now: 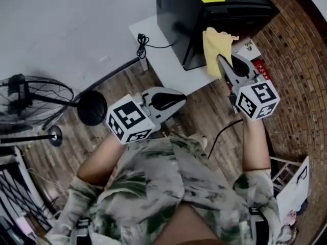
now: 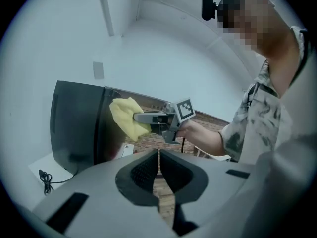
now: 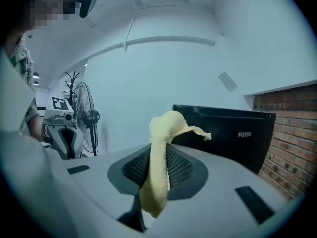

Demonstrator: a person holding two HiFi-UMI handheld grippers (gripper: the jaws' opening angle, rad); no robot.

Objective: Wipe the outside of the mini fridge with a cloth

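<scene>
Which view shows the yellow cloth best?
The right gripper view: the cloth fills the centre, clamped in the right tool, its top flopping toward the fridge. The head view shows it from above beside the fridge; the left gripper view shows it small and distant.

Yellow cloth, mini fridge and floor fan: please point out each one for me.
yellow cloth (image 1: 213,52), head view, middle of the fabric
mini fridge (image 1: 176,14), head view, dark side panel
floor fan (image 1: 48,93), head view, wire guard
</scene>
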